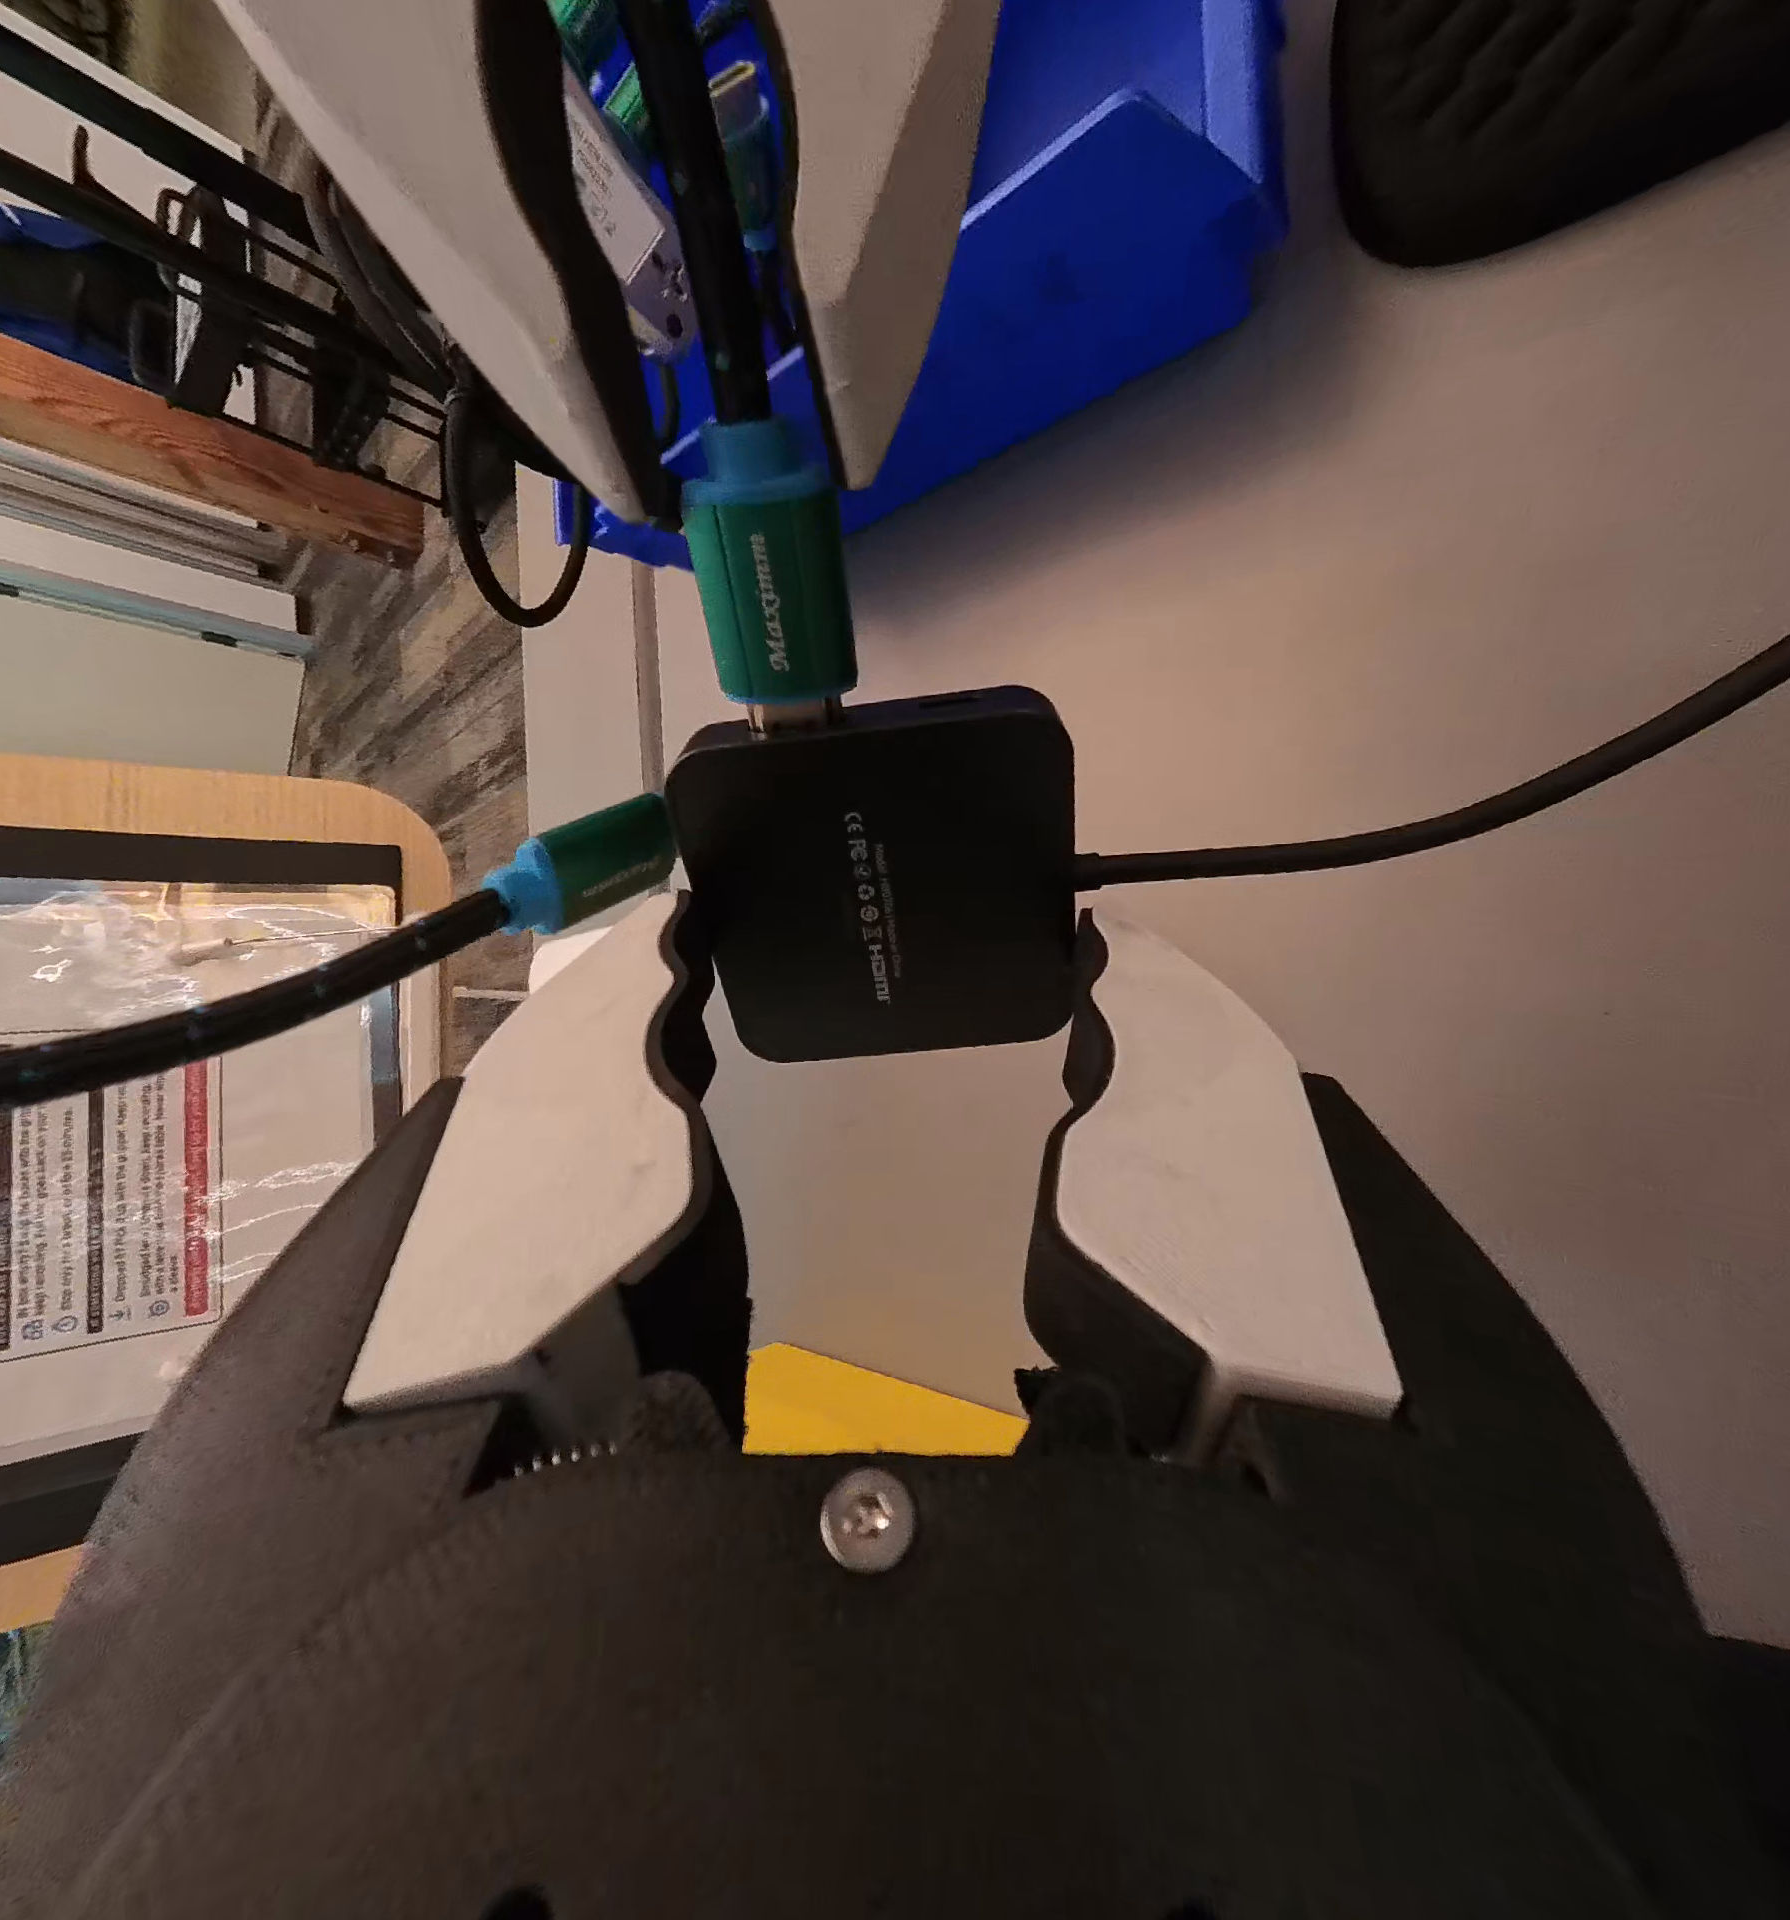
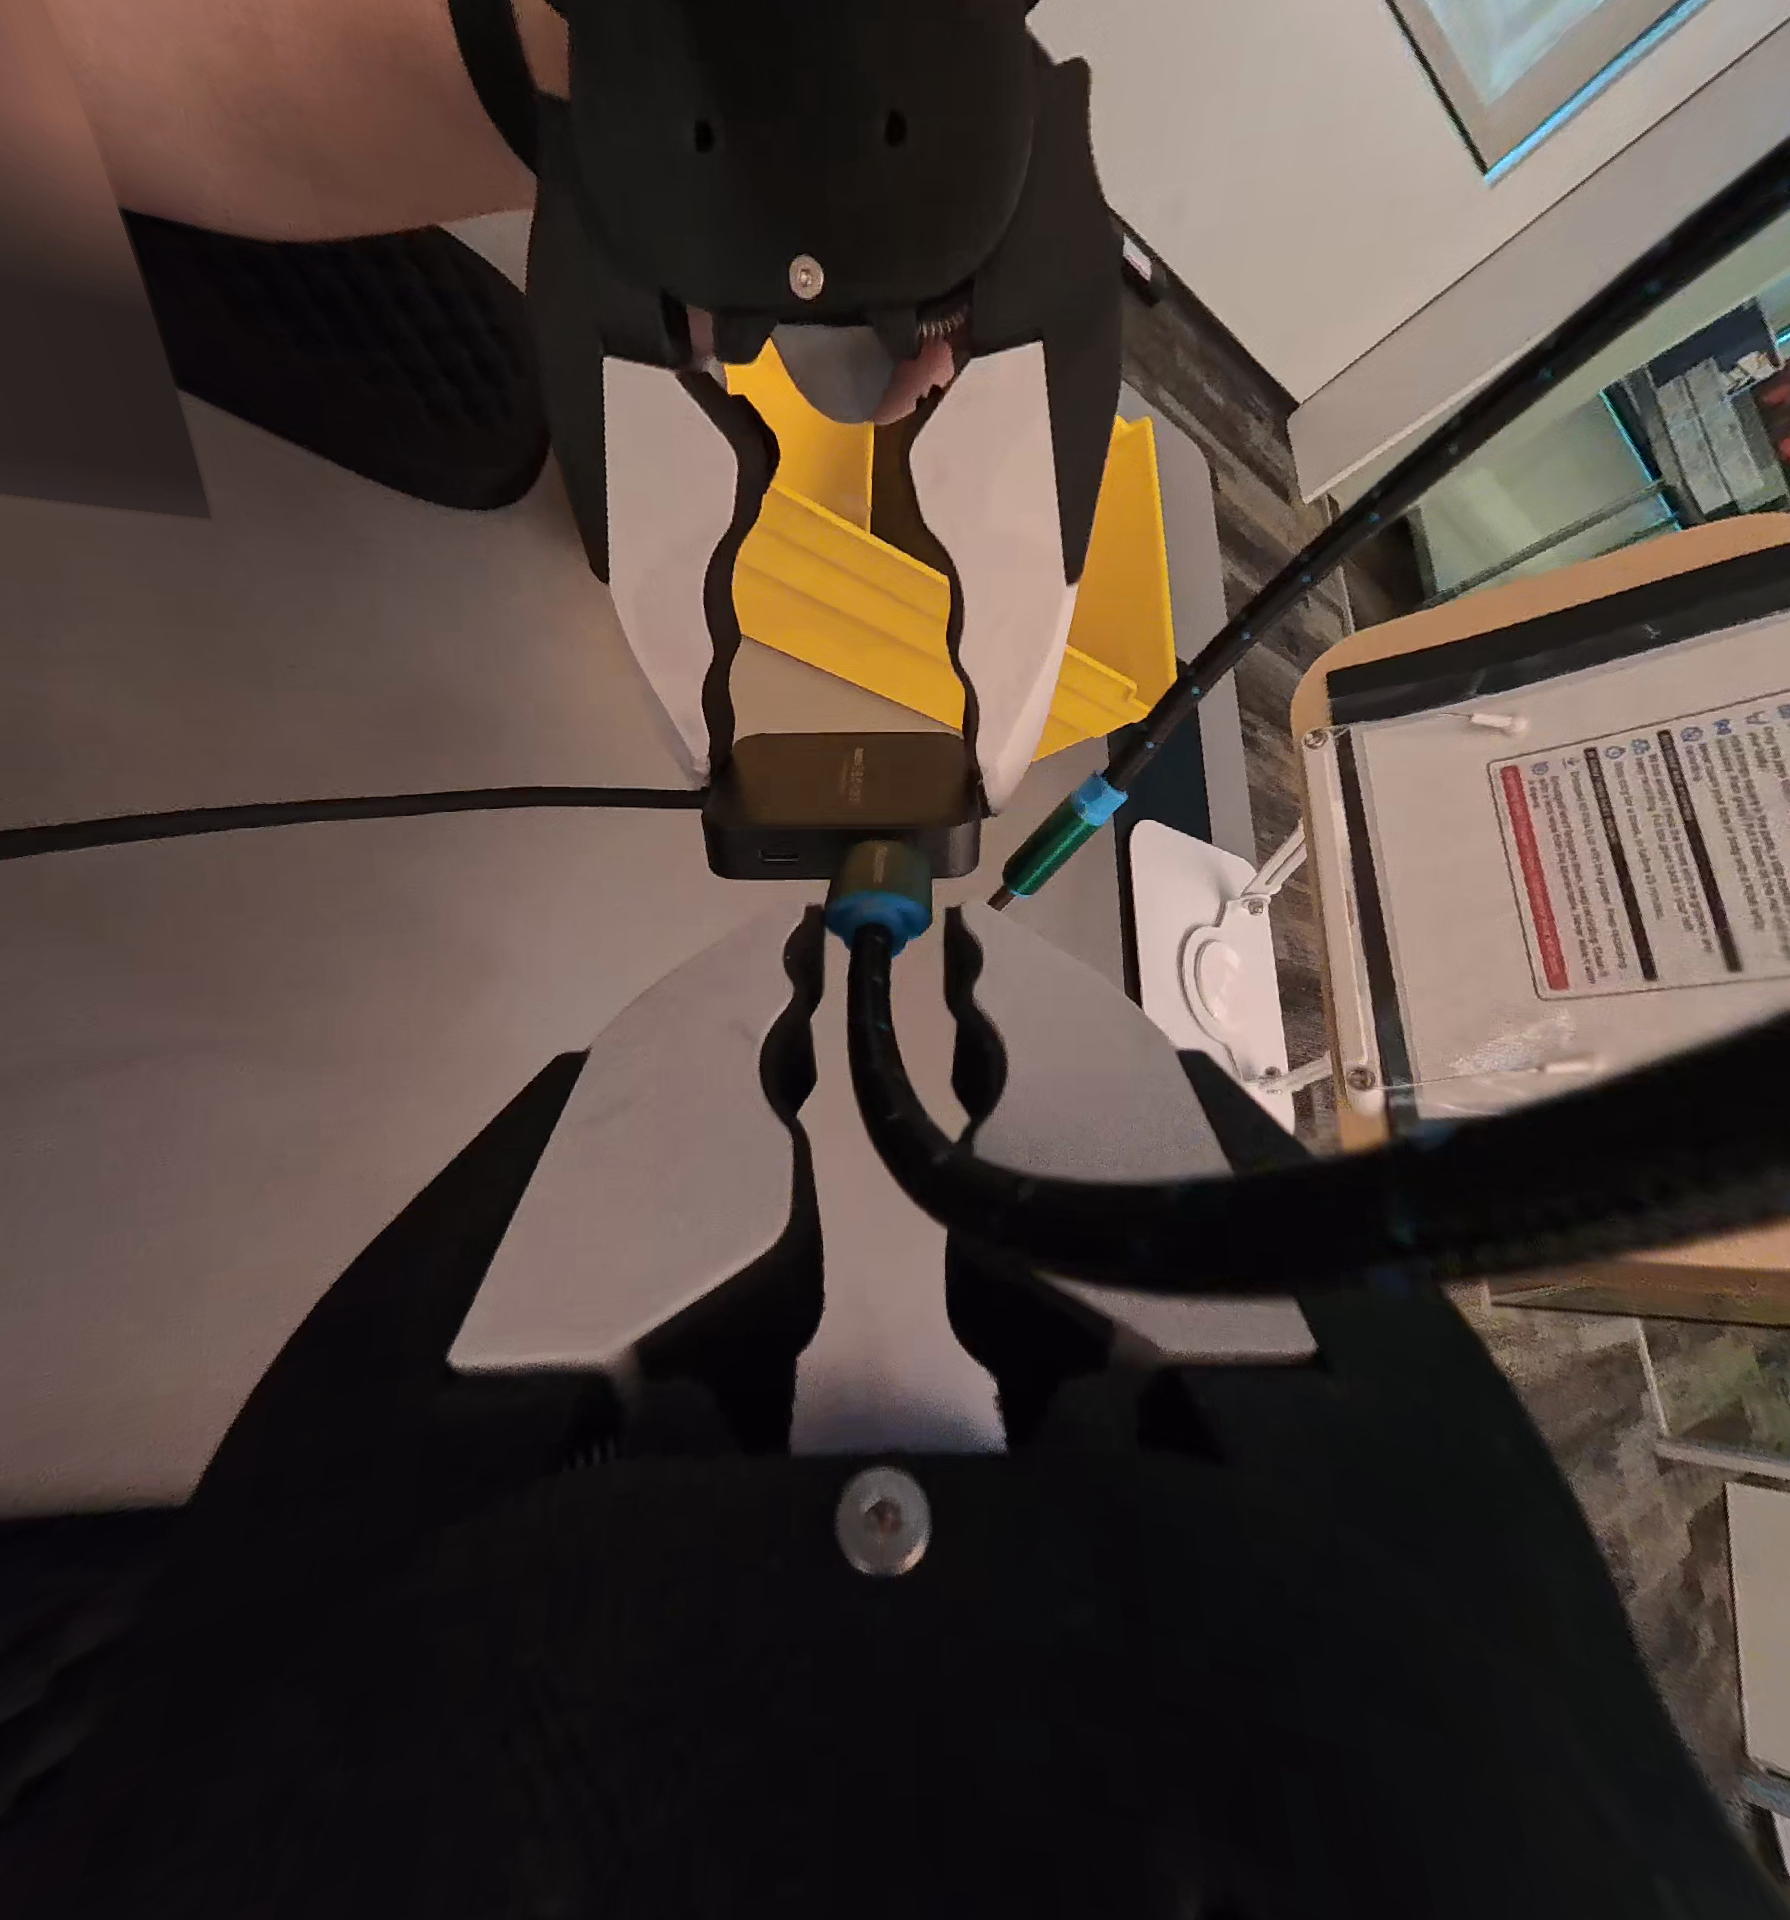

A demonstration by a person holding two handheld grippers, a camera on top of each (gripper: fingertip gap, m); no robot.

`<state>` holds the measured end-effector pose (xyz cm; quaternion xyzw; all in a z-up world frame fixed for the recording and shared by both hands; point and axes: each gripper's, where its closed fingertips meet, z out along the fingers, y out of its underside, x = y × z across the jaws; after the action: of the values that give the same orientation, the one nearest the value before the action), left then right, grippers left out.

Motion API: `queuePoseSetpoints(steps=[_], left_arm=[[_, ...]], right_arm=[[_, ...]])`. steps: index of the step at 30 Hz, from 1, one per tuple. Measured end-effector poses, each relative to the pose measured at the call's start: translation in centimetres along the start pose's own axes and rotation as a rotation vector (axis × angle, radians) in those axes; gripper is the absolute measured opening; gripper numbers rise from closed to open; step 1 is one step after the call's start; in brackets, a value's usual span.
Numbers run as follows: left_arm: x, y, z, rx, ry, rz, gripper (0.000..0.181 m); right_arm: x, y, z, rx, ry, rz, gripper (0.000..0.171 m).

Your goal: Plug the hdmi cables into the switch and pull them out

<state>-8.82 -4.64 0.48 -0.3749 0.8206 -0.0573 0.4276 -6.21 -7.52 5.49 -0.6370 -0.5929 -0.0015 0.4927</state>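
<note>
My left gripper [image 1: 883, 925] is shut on the black HDMI switch [image 1: 870, 831] and holds it by its two sides above the grey table [image 1: 1390, 1039]. A green HDMI plug [image 1: 771, 603] sits in the switch's far edge with some metal showing. My right gripper [image 2: 878, 935] is closed around that plug's blue collar [image 2: 875, 920], and the braided cable [image 2: 974, 1153] runs back between its fingers. A second green plug [image 2: 1052, 852] hangs free just beside the switch. The left gripper also shows in the right wrist view [image 2: 849, 774], and the right gripper in the left wrist view [image 1: 756, 488].
The switch's own thin black cable [image 1: 1390, 831] trails across the table. A blue bin [image 1: 1078, 312] and a yellow bin [image 2: 1109, 582] stand on it. A black mesh object [image 1: 1597, 104] lies at one edge. A laminated sheet on a wooden board [image 2: 1597, 883] lies past the table edge. My right fingertips sit around 7 centimetres from my left ones.
</note>
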Motion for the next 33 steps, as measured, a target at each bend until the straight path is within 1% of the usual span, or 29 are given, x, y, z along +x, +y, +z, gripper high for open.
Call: queuePoseSetpoints(steps=[10,13,17,21,26,31,33], left_arm=[[-0.2,-0.2,-0.5,0.020,-0.006,-0.005,0.066],[-0.2,-0.4,-0.4,0.043,-0.008,-0.002,0.066],[-0.2,-0.4,-0.3,0.019,-0.032,0.026,0.066],[-0.4,-0.7,-0.9,0.037,-0.053,0.031,0.065],[0.0,-0.9,-1.2,0.015,-0.073,0.084,0.065],[0.0,-1.3,-1.7,0.020,-0.089,0.106,0.065],[0.1,-1.5,-1.8,0.018,-0.093,0.112,0.065]], right_arm=[[-0.1,-0.7,-0.1,-0.002,0.025,-0.054,0.020],[-0.2,-0.5,-0.2,-0.015,0.020,-0.059,0.020],[-0.2,0.2,-0.2,-0.033,0.003,-0.058,0.021],[0.0,-0.5,-0.5,0.038,0.003,-0.064,0.020],[-0.6,-0.3,-0.6,0.035,-0.022,-0.099,0.020],[-0.9,-1.2,-1.0,0.107,-0.041,-0.117,0.020],[-0.9,-1.1,-1.1,0.109,-0.044,-0.122,0.020]])
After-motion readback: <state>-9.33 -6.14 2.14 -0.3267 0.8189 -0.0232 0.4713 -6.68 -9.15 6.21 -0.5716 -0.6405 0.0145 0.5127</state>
